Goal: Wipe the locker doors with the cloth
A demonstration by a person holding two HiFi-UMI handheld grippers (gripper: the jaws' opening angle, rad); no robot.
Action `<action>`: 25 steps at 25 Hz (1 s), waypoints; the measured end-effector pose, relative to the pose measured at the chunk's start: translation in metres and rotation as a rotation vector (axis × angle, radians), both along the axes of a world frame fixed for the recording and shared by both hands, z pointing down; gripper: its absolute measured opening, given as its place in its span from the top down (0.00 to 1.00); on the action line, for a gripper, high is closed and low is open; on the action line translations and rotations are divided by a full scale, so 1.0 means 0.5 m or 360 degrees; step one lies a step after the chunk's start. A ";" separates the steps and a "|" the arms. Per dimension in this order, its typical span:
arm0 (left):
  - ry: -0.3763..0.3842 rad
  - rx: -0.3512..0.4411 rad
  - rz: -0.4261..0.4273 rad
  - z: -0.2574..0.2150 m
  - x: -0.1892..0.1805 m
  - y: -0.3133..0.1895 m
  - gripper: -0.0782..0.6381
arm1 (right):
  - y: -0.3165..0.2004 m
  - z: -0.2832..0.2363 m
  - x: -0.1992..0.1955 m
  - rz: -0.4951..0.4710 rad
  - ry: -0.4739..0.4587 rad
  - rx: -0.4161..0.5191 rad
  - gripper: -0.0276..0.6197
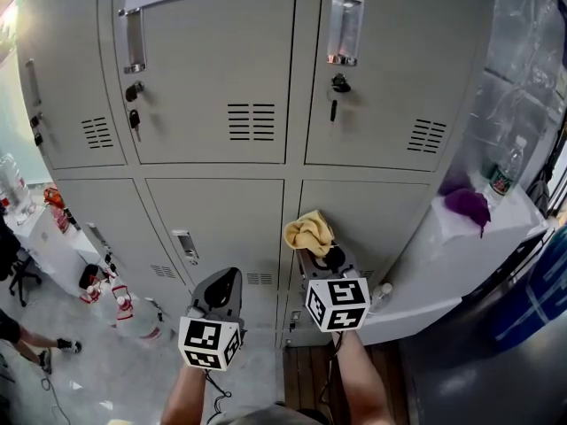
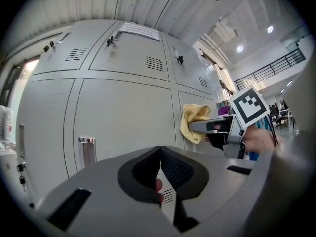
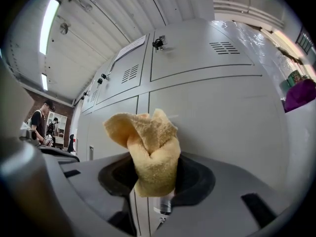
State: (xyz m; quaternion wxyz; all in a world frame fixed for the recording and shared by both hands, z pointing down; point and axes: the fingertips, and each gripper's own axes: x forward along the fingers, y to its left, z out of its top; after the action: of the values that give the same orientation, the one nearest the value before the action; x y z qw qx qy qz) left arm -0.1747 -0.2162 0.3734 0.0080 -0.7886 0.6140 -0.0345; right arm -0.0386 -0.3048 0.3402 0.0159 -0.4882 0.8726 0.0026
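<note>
Right gripper [image 1: 319, 253] clamps crumpled yellow cloth [image 1: 309, 232] at grey metal locker door [image 1: 390, 224]; left gripper [image 1: 225, 282] jaws meet, empty; purple item [image 1: 467, 205] lies rightward.

A white ledge [image 1: 518, 217] carries 1 water bottle [image 1: 505, 173] and, seemingly, a purple bundle [image 1: 467, 206].

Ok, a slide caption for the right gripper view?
Right gripper clamps a yellow cloth in front of grey locker doors.
</note>
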 end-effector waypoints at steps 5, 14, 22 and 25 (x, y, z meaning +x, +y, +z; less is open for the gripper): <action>0.0001 0.0001 0.0012 0.002 0.007 -0.008 0.86 | -0.011 0.002 0.018 0.0026 0.0007 -0.0003 0.67; 0.0002 -0.0002 0.0069 0.005 0.040 -0.026 0.86 | -0.028 0.007 0.080 0.0127 0.0031 -0.0015 0.67; 0.0006 -0.0009 0.0124 0.009 0.071 -0.038 0.86 | -0.040 0.018 0.143 0.0226 0.0063 -0.0035 0.67; 0.0005 -0.0007 0.0141 0.009 0.080 -0.042 0.86 | -0.045 0.023 0.170 0.0269 0.0074 -0.0042 0.67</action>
State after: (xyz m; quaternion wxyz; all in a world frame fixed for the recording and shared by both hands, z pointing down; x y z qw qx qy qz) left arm -0.1345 -0.2372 0.3781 0.0068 -0.8151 0.5783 -0.0342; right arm 0.0464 -0.3275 0.3515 -0.0112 -0.5601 0.8284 0.0038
